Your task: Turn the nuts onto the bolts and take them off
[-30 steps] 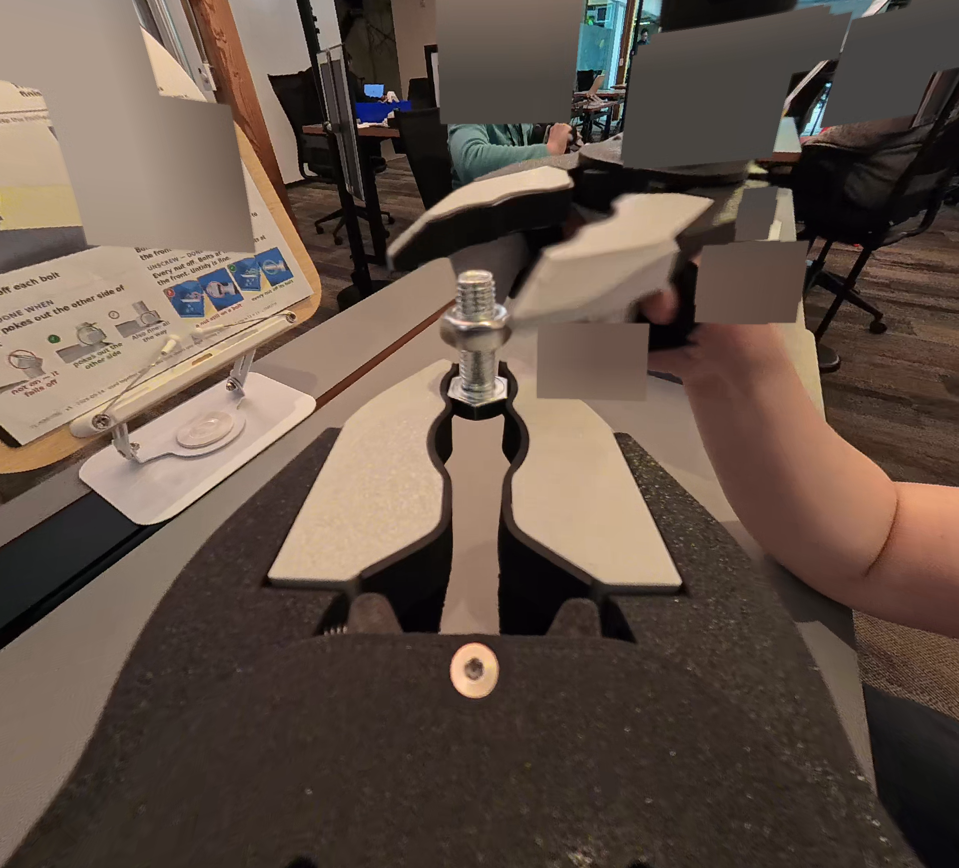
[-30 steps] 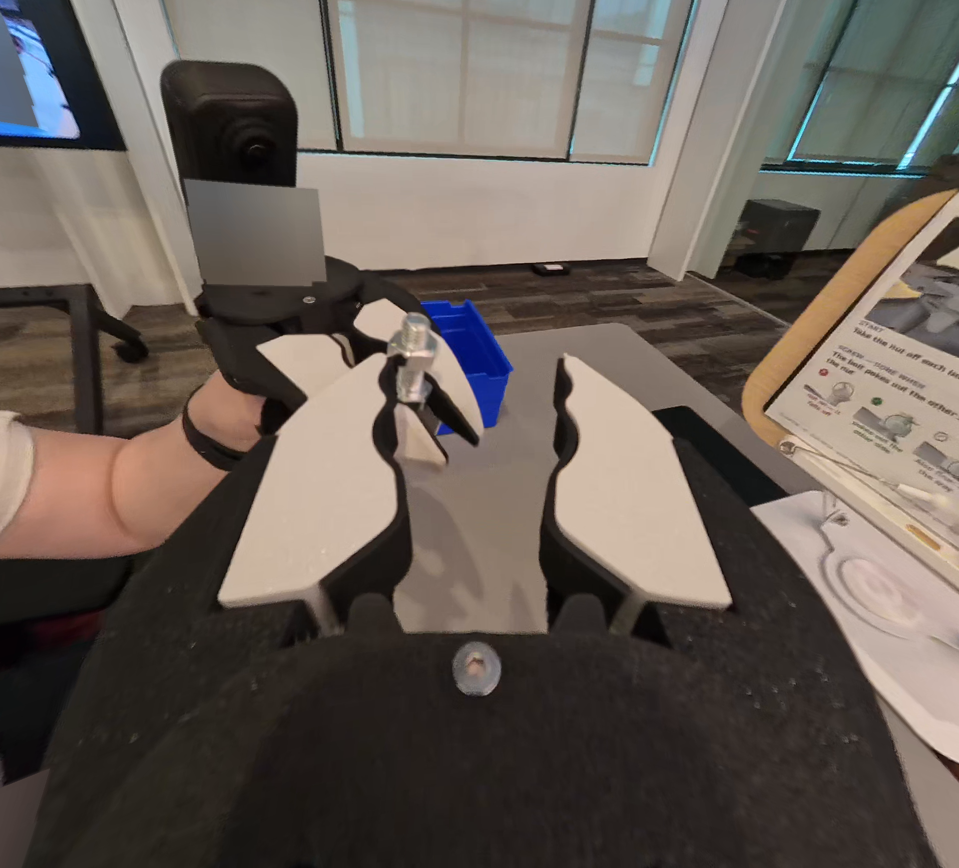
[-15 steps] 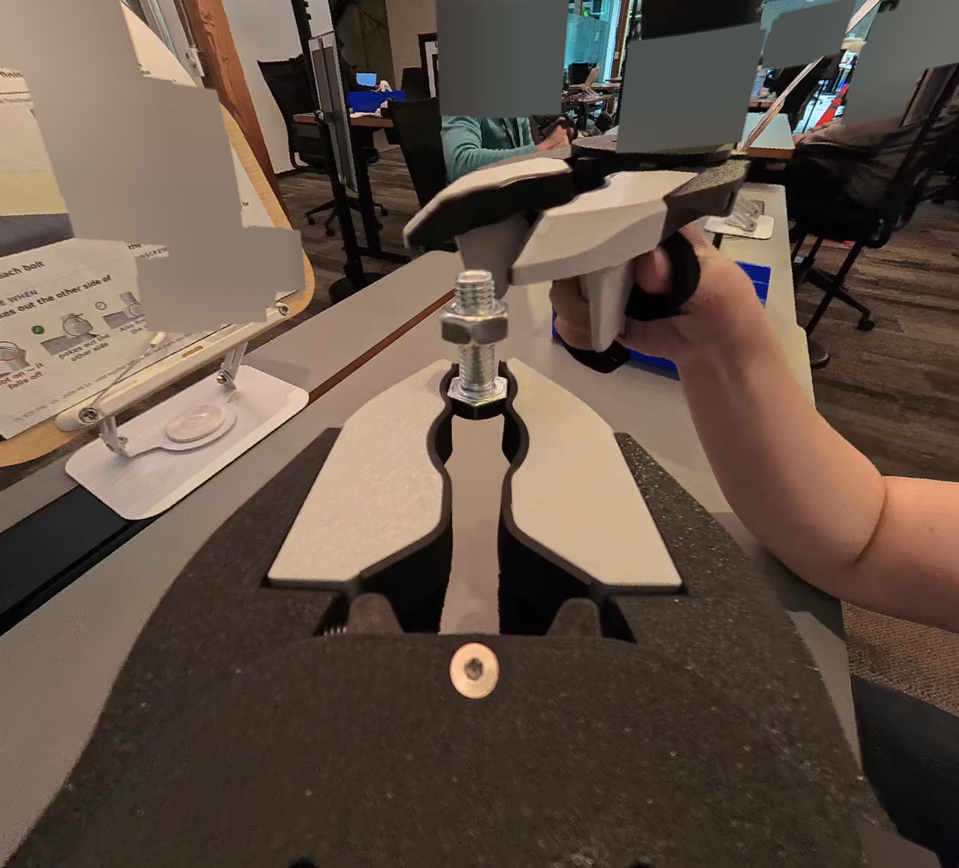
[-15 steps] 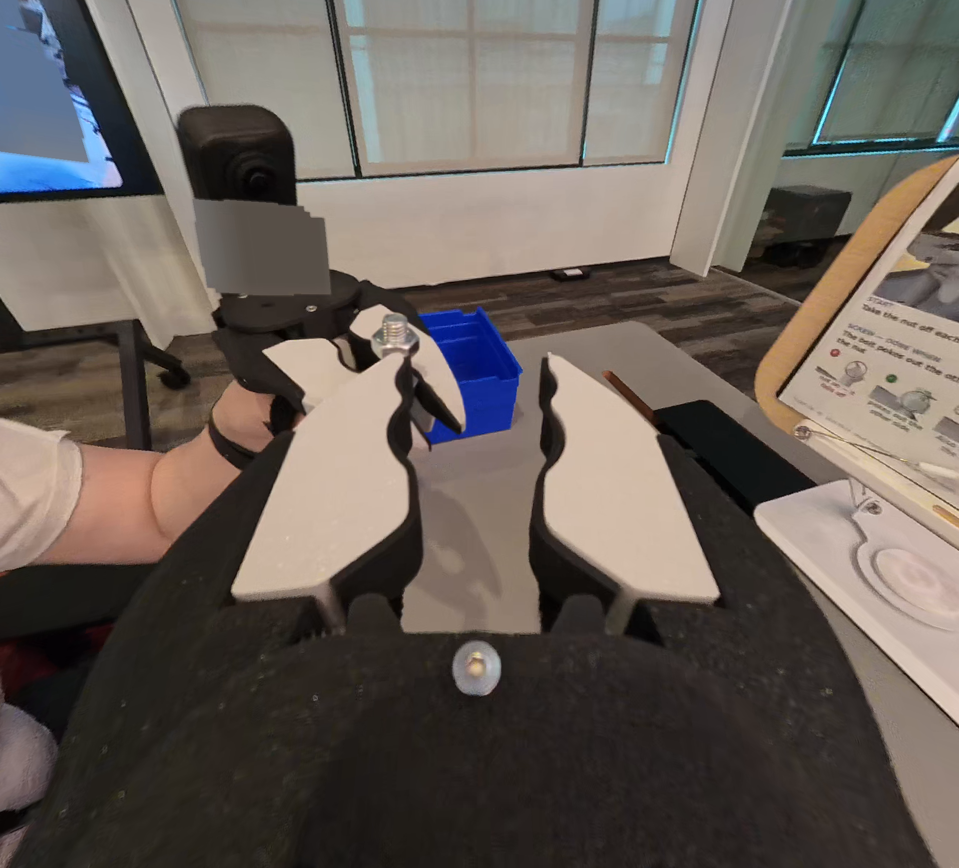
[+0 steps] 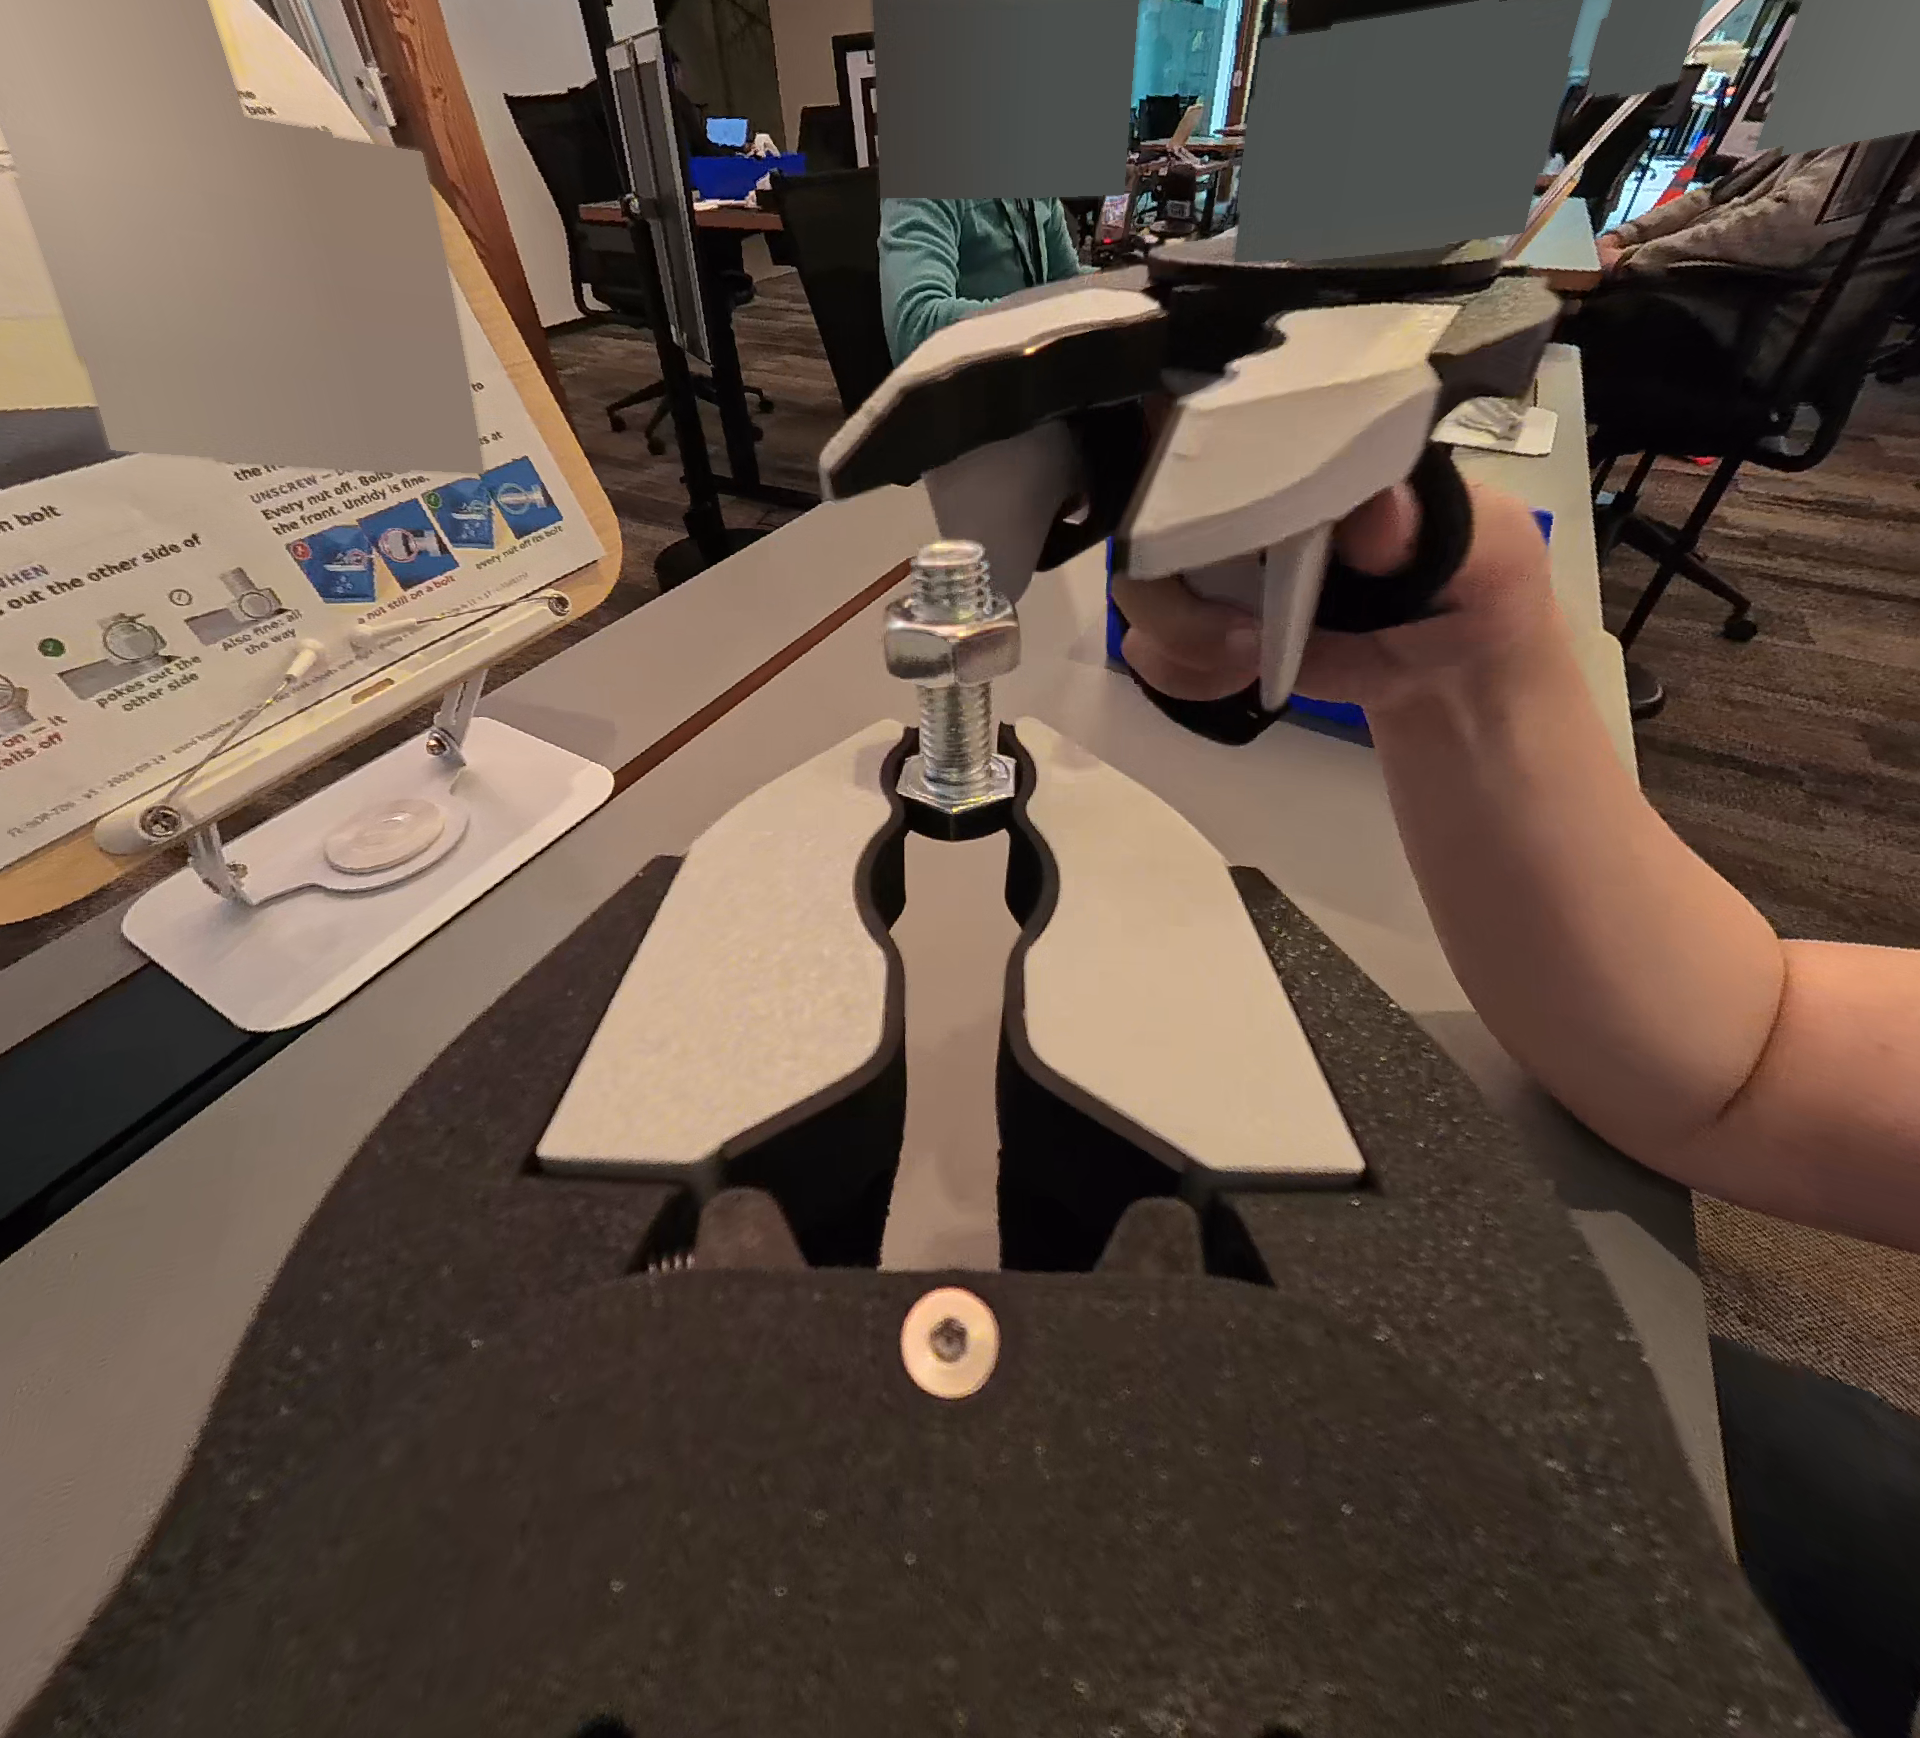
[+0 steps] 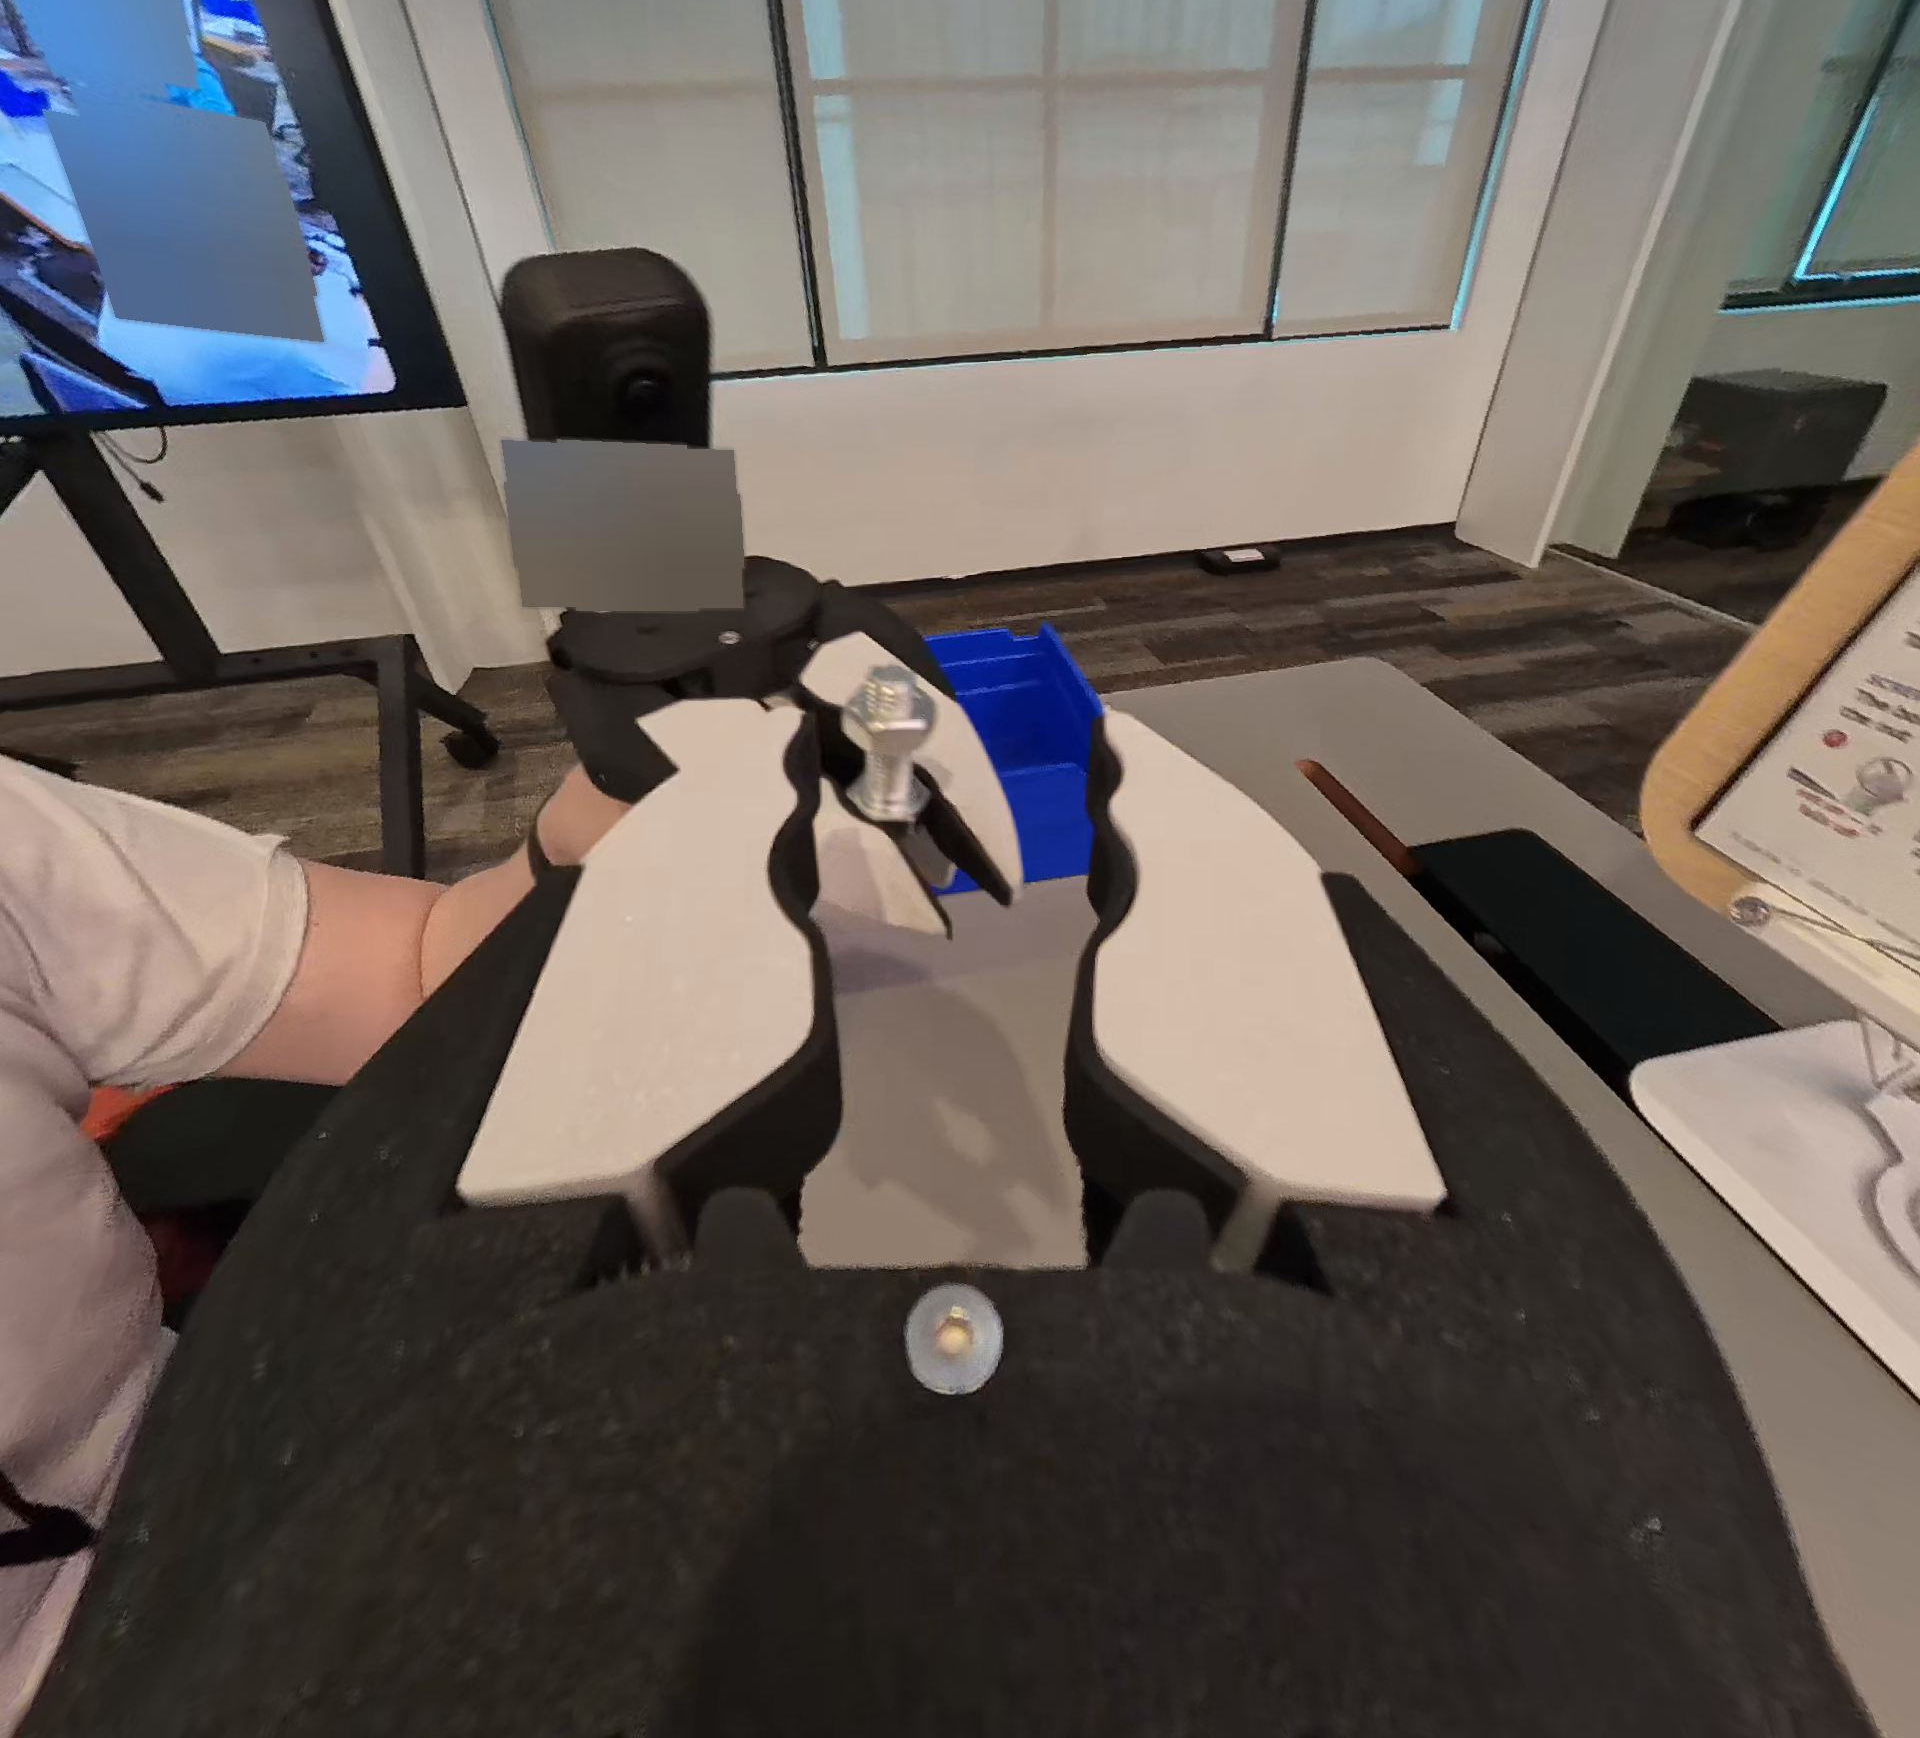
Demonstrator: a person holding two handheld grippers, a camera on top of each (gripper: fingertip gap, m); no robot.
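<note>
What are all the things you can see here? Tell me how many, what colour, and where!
bolt: 1, silver, upright, head clamped in the left hand-held gripper's tips
nut: 1, silver, near the bolt's top, threads showing above it
bin: 1, blue, on the table behind the bolt
table: 1, grey, under everything
instruction board: 1, wood-edged, on a white stand at the table's side
screen: 1, dark-framed, by the windows
office chairs: several, black, background
seated person: 1, teal sleeve, background
left hand-held gripper: 1, black and white, shut on the bolt
right hand-held gripper: 1, black and white, open, just above the bolt
right hand: gripping its handle
</note>
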